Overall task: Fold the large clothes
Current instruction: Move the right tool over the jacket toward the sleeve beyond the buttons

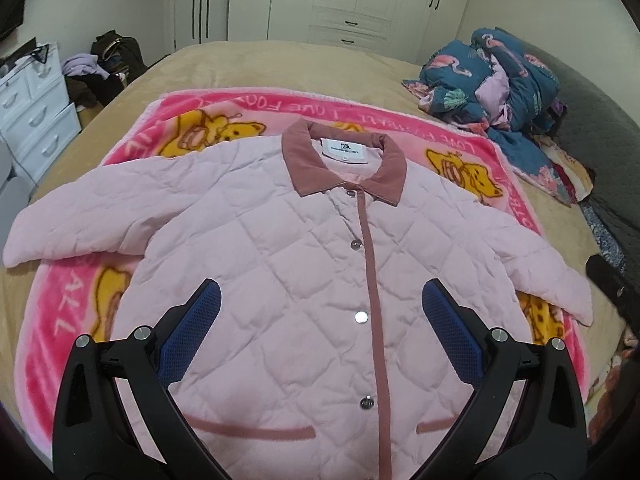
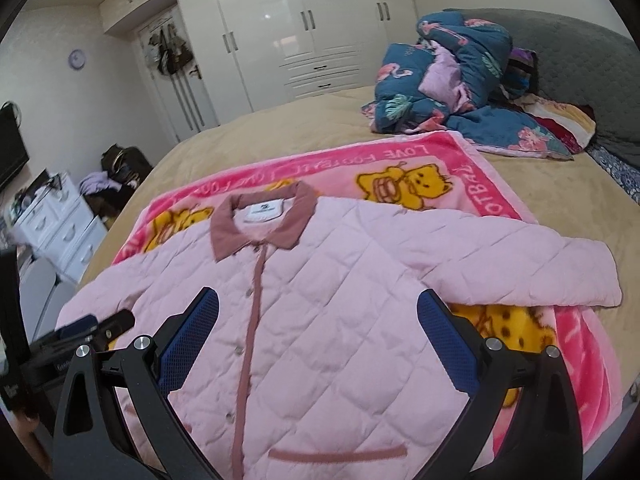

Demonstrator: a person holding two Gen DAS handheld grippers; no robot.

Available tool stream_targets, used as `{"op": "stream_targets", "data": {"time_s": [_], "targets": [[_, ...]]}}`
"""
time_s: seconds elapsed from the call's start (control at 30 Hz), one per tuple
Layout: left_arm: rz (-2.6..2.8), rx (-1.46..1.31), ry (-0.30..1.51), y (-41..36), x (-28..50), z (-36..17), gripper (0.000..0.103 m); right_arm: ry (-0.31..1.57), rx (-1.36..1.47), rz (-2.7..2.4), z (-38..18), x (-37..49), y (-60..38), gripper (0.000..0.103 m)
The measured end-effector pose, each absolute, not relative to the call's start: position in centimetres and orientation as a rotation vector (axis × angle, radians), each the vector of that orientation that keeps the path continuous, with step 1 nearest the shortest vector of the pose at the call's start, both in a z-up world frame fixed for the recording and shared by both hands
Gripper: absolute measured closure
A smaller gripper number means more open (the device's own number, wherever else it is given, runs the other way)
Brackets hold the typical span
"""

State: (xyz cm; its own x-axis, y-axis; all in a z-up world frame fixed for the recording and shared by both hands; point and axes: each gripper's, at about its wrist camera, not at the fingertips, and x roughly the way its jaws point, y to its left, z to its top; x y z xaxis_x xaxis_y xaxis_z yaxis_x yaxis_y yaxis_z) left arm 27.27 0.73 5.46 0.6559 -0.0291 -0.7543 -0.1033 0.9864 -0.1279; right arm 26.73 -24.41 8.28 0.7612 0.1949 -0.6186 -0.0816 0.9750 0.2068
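Note:
A pale pink quilted jacket [image 1: 304, 248] with a dusty-rose collar and button placket lies flat, front up and buttoned, on a pink cartoon blanket [image 1: 132, 136]. Both sleeves are spread out to the sides. My left gripper [image 1: 322, 300] is open and empty, hovering above the jacket's lower front. The jacket also shows in the right wrist view [image 2: 340, 292], on the same blanket [image 2: 460, 160]. My right gripper [image 2: 318, 304] is open and empty above the jacket's right half. The left gripper [image 2: 96, 326] shows at the left edge of the right wrist view.
The blanket lies on a bed with a tan cover [image 1: 280, 64]. A heap of blue flamingo-print bedding [image 1: 500, 80] sits at the far right by the grey headboard [image 2: 576, 64]. White drawers [image 1: 36, 120] and a clothes pile [image 1: 100, 68] stand left of the bed. White wardrobes [image 2: 304, 28] line the back wall.

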Motion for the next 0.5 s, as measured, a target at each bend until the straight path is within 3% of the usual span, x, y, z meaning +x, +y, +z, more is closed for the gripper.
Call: {"op": "stream_targets", "data": {"time_s": [0.5], "targets": [[0.022, -0.146, 0.924, -2.7, 33.5, 2.1, 0.008, 0.656, 0.282, -0.112, 6.2, 33.8, -33.8, 0.004]]}}
